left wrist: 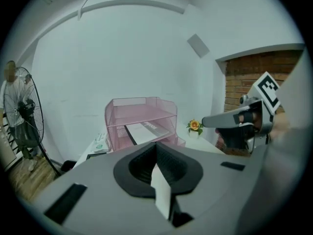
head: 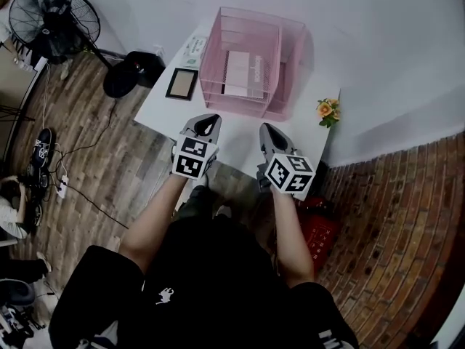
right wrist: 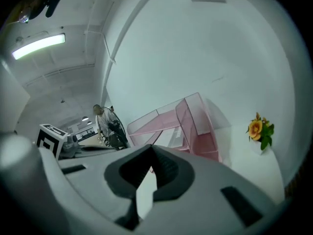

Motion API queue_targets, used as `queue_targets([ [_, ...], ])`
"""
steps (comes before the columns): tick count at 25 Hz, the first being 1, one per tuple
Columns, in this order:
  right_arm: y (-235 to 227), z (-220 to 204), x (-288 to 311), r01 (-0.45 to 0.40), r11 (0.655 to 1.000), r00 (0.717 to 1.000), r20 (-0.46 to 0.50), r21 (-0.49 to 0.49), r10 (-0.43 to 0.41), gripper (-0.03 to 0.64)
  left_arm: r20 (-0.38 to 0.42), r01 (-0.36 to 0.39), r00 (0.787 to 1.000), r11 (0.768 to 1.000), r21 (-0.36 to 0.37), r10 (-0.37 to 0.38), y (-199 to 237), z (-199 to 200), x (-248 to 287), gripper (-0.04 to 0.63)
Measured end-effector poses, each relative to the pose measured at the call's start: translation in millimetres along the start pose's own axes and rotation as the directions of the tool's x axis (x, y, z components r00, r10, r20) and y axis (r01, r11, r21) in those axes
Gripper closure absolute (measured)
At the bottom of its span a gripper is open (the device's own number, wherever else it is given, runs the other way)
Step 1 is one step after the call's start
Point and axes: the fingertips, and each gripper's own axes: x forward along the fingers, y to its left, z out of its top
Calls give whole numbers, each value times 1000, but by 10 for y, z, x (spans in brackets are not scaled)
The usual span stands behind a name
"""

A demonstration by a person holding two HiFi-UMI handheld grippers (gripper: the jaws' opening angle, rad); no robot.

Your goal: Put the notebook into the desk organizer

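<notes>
The pink mesh desk organizer (head: 215, 55) stands at the upper centre of the head view, on the far part of a white table (head: 163, 109) against a pale wall. The notebook (head: 240, 72) is already inside it, lying flat on a tier beneath the top tray; in the left gripper view its white cover (left wrist: 145, 131) shows through the open front of the organizer.

Both claws are held low in the frame, over the table's near edge and well apart from the organizer. The left gripper (head: 210, 120) has its jaws pressed together with nothing between them, and its own view shows the dark pads meeting in one seam. The right gripper (head: 267, 129) is the same, closed and empty, and in its own view the scene sits tilted.

Left of the organizer lie a small dark-framed picture (head: 182, 83) and, further up, a white and green packet (head: 195, 47). At the table's right corner stands a small orange flower (head: 327, 110). On the wooden floor at the upper left there is a black standing fan (head: 54, 13) – and a red object (head: 320, 233) sits by the brick wall under the table's right side
</notes>
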Motion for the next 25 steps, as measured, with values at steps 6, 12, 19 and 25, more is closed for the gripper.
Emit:
queue_targets([
  [6, 125, 170, -351, -1, 999, 998, 57, -47, 4, 615, 60, -32, 998, 999, 21, 31, -117, 61, -398, 594],
  [12, 303, 235, -587, -2, 998, 995, 99, -65, 9, 615, 123, -40, 992, 999, 9, 38, -113, 153, -726, 594],
  [19, 700, 284, -789, 6, 996, 990, 144, -88, 7, 615, 188, -3, 982, 1000, 3, 2, -44, 265, -1097, 594],
  [25, 1010, 308, -1016, 71, 992, 981, 190, -109, -49, 615, 229, 26, 973, 1000, 16, -29, 118, 254, -1504, 594],
])
